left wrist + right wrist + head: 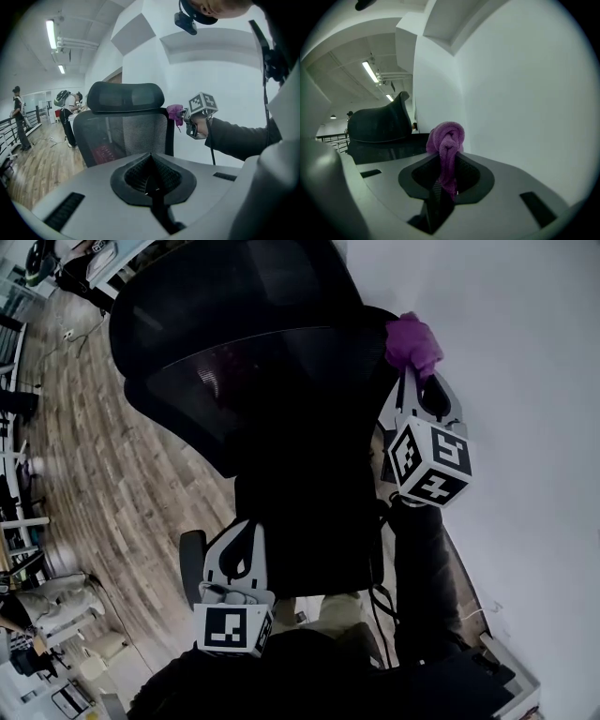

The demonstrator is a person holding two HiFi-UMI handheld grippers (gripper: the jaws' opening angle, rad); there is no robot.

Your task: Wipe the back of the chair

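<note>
**Head view.** The chair back fills the centre, seen from behind and above. The right gripper holds a purple cloth at the back's upper right corner, close to the wall. Whether the cloth presses on the frame cannot be told. The left gripper hangs low beside the chair, well apart from the cloth.

**Left gripper view.** The left gripper has its jaws pressed together with nothing between them. Ahead stand the mesh back and the headrest. The cloth lies at the frame's top corner, in front of the right gripper.

**Right gripper view.** The right gripper pinches the cloth by a narrow tail, and the bulk stands bunched above the jaws. The headrest lies to the left and the wall to the right.

**Risks.**
- The cloth is held by its tail only, so drag across the mesh could pull it out or let the bunch fold away from the surface.
- The left gripper does not brace the chair, so the chair may turn under a wiping push.
- The wall is close, so a wide stroke could knock the right gripper against it.
</note>
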